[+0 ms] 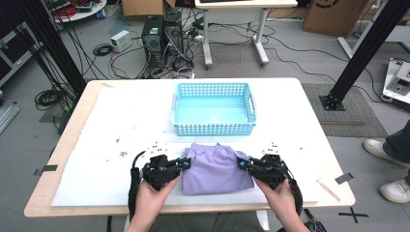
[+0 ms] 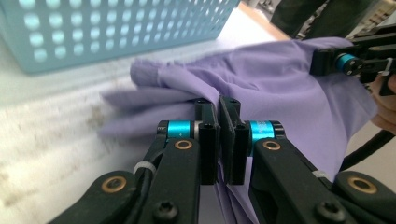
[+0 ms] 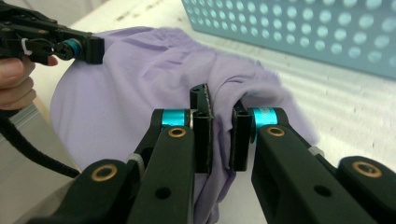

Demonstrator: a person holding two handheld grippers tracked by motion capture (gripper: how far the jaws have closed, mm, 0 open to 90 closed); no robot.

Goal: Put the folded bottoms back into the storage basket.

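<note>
Fingers (image 2: 208, 140) of both grippers pinching lilac cloth (image 1: 215, 169) — folded, soft creases, edges bunched, beside blue basket (image 1: 213, 128)

Basket (image 2: 116, 32) top being cut by frame edge in left gripper view; purple cloth (image 2: 140, 114) left folds blurring; bystander's shoes (image 1: 387, 150) cropped at right edge.

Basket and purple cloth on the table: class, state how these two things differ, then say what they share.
The basket is light blue, the purple cloth lilac. The basket is rigid with perforated walls; the cloth is soft and folded. The basket stands free, while the cloth is pinched by the left gripper and right gripper. Both lie on the white table cover.
</note>
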